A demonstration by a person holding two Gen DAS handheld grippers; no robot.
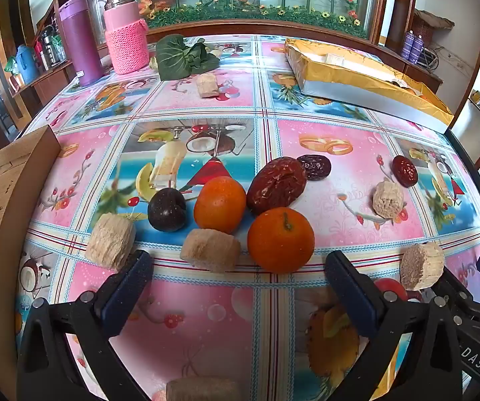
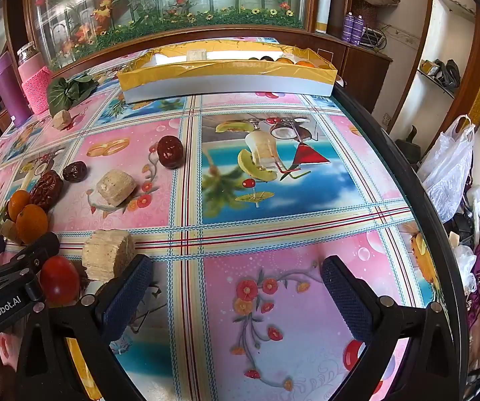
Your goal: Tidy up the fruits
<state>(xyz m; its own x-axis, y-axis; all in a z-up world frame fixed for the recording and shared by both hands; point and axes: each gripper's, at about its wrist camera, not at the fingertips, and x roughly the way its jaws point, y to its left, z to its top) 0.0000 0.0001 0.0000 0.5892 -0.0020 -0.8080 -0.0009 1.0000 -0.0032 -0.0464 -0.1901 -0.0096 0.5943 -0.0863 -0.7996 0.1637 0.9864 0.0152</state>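
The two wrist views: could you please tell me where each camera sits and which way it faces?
Left wrist: on the left gripper, angled down at the near orange; its open fingers show, the other gripper at right.
Right wrist: on the right gripper, angled down at bare tablecloth; open fingers show.
Shared: that orange, the yellow-lined box.

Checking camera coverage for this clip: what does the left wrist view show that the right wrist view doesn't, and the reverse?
Left wrist only: the dark plum and a wooden box at the table's left edge.
Right wrist only: a white plastic bag beyond the table's right edge, and the shelf with shoes.
Both: two oranges, the big red date, the yellow tray, the pink bottle, beige blocks, and each camera's own open, empty gripper.
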